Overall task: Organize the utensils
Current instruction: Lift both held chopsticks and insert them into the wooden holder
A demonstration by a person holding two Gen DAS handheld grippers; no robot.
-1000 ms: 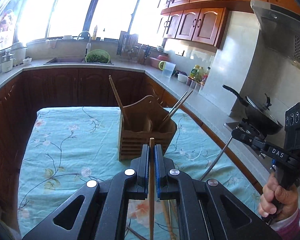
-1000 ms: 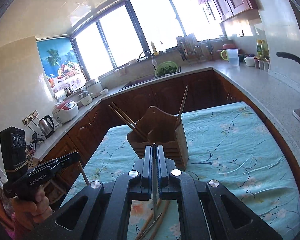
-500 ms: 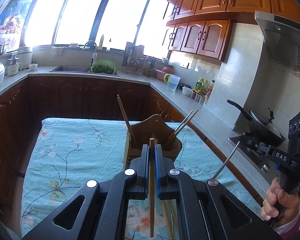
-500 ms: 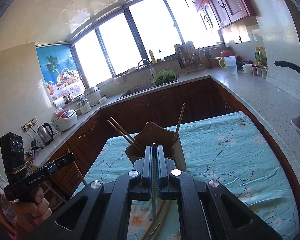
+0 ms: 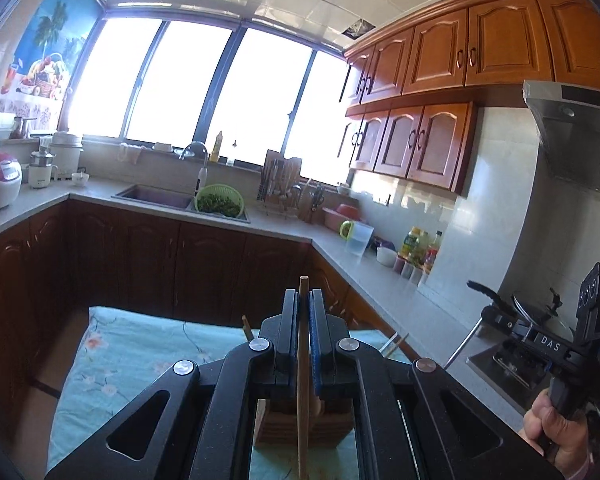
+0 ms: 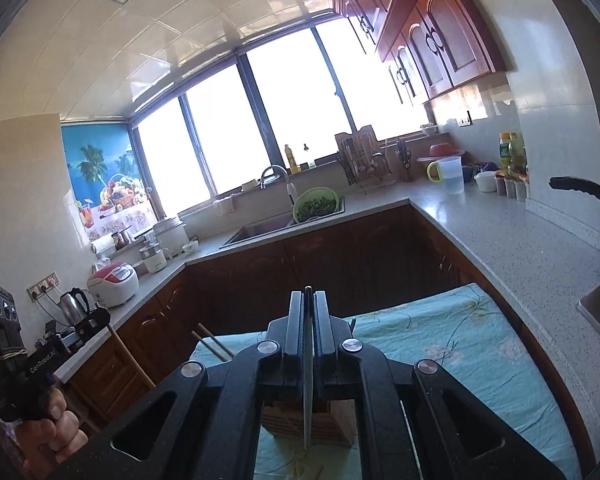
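Two tongs clamped: left (image 5: 303,316) on chopstick (image 5: 302,380), right (image 6: 308,312) on knife (image 6: 308,384).

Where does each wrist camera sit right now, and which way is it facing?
Left wrist: on the left gripper, clamping a wooden chopstick, facing sink and windows; right hand visible.
Right wrist: on the right gripper, clamping a metal utensil, same way; left hand visible.
Shared: wooden holder, green colander.
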